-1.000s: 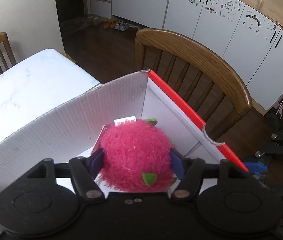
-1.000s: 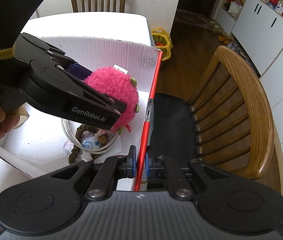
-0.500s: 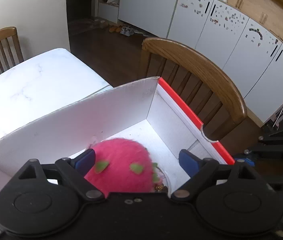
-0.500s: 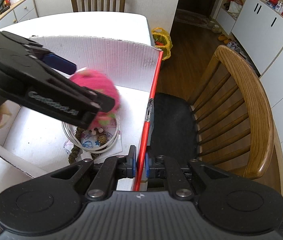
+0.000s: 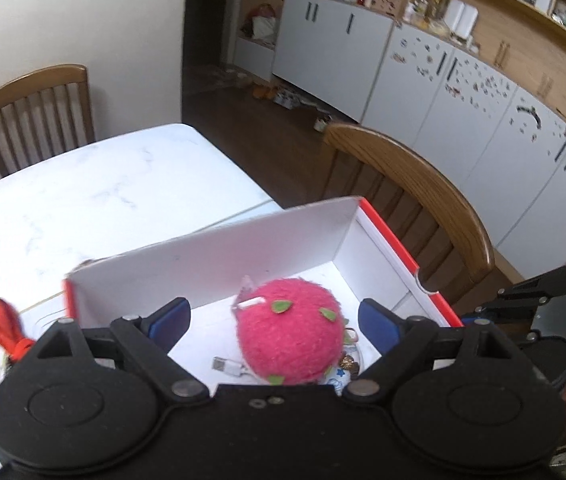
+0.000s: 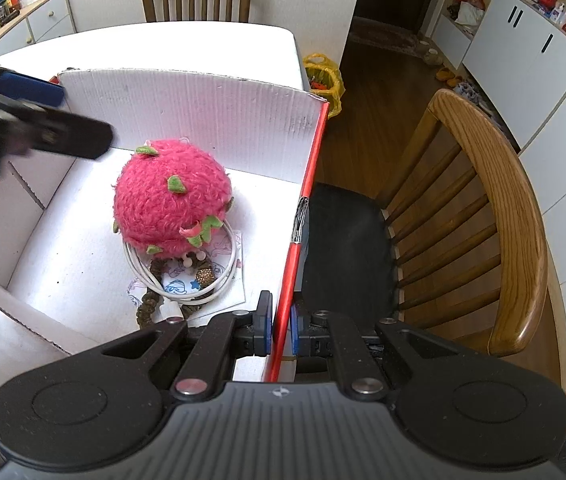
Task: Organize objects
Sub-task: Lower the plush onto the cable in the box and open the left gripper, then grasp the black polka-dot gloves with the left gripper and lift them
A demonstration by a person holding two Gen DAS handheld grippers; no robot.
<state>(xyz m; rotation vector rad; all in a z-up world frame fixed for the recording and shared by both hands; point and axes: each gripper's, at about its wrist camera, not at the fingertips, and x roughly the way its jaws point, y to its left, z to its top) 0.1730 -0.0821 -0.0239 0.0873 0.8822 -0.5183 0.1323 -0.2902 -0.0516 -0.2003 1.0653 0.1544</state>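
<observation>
My left gripper (image 5: 273, 322) hangs spread above the plush (image 6: 171, 200) lying in the box (image 6: 187, 108); my right gripper (image 6: 281, 326) pinches its red wall. I'd lift clear without snagging.

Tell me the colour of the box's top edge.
Red, on the box; clearest in the right wrist view.

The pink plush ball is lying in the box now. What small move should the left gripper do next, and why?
Probably lift the left gripper clear of the box and go for another item. Its fingers stand wide apart, touching nothing, and the pink plush ball rests on the white cable inside. The right gripper clamps the red box wall.
</observation>
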